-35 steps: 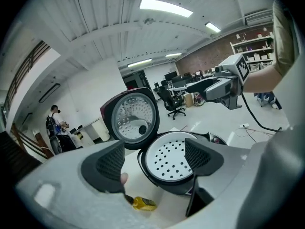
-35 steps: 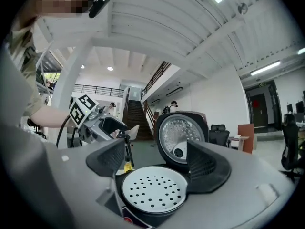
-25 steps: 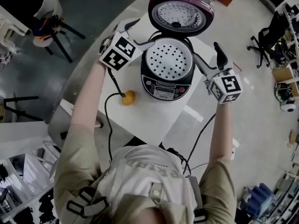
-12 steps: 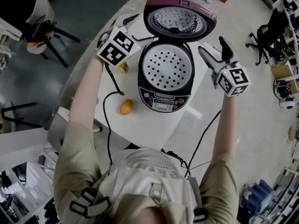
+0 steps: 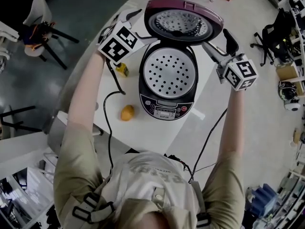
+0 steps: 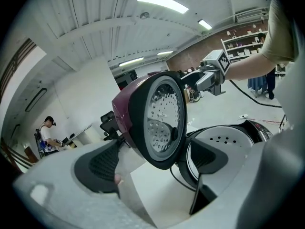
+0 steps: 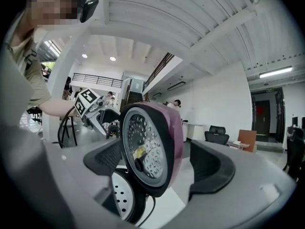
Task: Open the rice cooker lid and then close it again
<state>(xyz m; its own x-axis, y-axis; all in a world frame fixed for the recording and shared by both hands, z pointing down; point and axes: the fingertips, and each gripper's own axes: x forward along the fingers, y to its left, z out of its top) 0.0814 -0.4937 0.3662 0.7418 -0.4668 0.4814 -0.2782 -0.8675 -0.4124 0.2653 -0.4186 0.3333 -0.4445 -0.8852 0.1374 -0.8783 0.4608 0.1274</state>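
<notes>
While it's gaping upright, maroon round rice cooker lid [image 5: 184, 22]: opening's done, closing is waiting
left gripper [image 5: 143, 25], right gripper [image 5: 218, 41]: fingers have just been widening, straddling lid, gripping nothing

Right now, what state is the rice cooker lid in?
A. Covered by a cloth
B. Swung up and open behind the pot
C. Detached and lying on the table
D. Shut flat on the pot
B: the lid stands hinged up at the back of the rice cooker, its inner plate showing, and the perforated tray in the pot lies uncovered.
</notes>
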